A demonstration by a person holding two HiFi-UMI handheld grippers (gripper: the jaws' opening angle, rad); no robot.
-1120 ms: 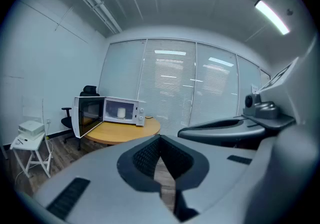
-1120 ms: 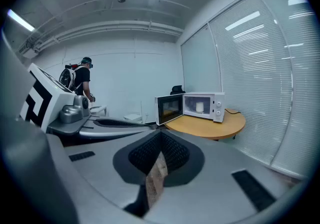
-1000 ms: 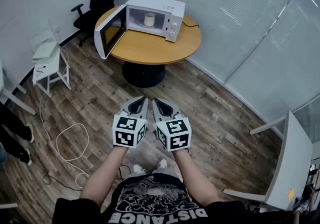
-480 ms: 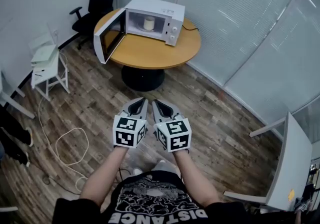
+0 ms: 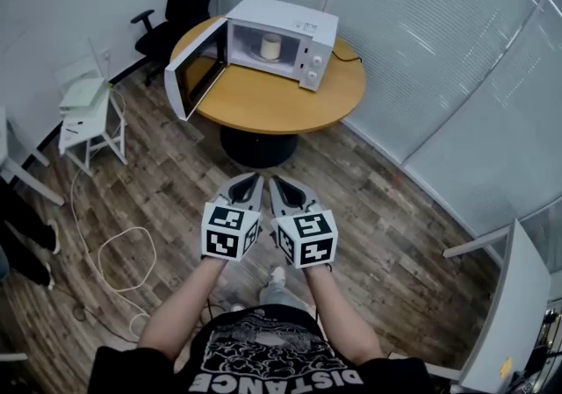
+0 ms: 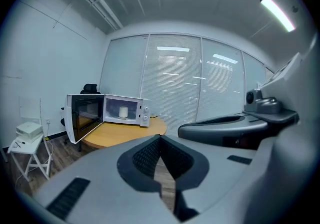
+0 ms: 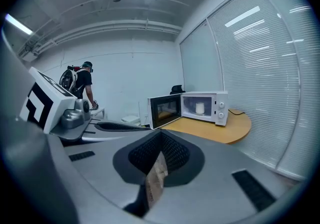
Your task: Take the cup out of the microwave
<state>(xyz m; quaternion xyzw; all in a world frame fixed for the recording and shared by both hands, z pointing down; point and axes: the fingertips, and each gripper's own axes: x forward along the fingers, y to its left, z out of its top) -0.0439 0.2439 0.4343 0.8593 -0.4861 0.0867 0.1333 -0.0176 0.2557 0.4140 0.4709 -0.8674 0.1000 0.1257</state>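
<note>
- My left tool (image 5: 248, 179) and right tool (image 5: 279, 182) are both pressed together, empty.
- Cup (image 5: 270, 46) sits inside the open microwave (image 5: 303, 22) on the round counter (image 5: 272, 103), 12 o'clock, well apart from the tools.

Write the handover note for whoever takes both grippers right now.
Left gripper: jaws together, nothing held.
Right gripper: jaws together, nothing held.
Both sit side by side in front of the person, over the floor, well short of the table.
The white cup stands inside the microwave on the round table. The microwave door is swung wide open.
Done: door open.
Left: walk up, open a gripper, grip the cup, bring it out.
</note>
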